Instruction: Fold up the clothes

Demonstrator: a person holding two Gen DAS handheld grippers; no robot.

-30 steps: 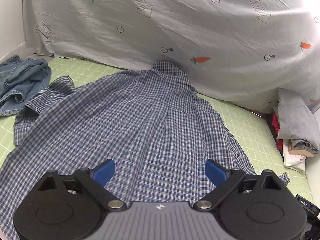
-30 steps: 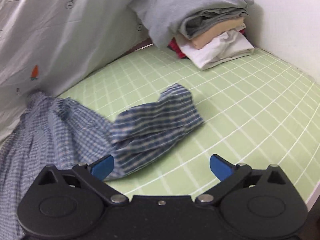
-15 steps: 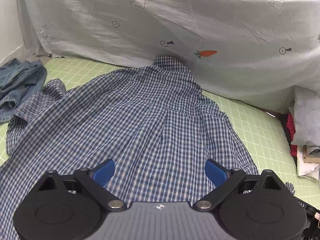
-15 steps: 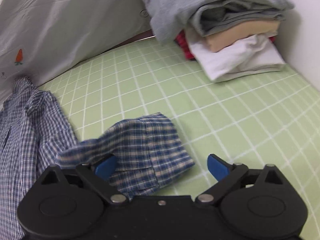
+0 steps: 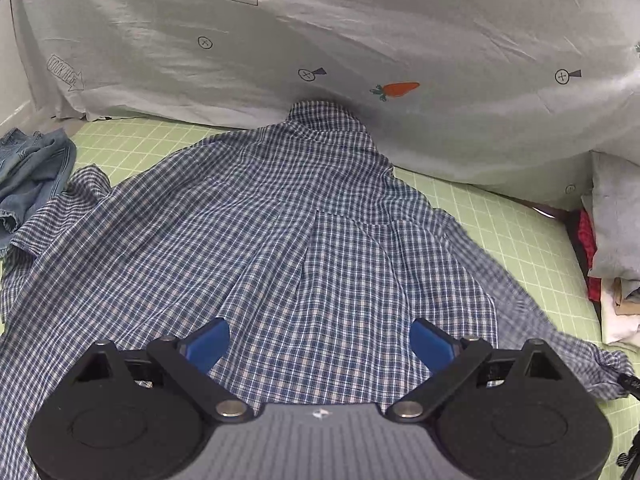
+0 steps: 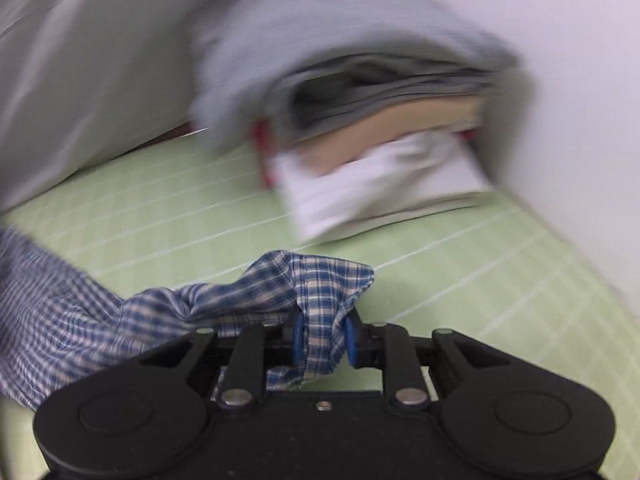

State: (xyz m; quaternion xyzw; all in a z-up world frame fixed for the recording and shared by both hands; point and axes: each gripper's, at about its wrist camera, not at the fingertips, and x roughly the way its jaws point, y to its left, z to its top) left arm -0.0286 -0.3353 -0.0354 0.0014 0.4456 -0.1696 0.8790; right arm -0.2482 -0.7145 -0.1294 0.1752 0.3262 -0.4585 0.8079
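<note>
A blue-and-white checked shirt (image 5: 280, 240) lies spread back-up on the green grid mat (image 5: 520, 232), its collar against the hanging sheet. My left gripper (image 5: 320, 344) hovers open above the shirt's lower back, nothing between its blue pads (image 5: 204, 344). In the right wrist view the shirt's sleeve end (image 6: 320, 276) is bunched between the pads of my right gripper (image 6: 323, 338). The jaws are closing and the pads press on the cloth. That sleeve (image 5: 580, 352) runs out to the right in the left wrist view.
A stack of folded clothes (image 6: 380, 152), grey over tan and white, sits in the corner by the white wall (image 6: 580, 80). Crumpled jeans (image 5: 28, 176) lie at the mat's left edge. A grey carrot-print sheet (image 5: 360, 40) hangs along the back.
My right gripper moved forward onto the sleeve end and its jaws went from wide open to clamped on the cloth. My left gripper shifted over the shirt's back, still open.
</note>
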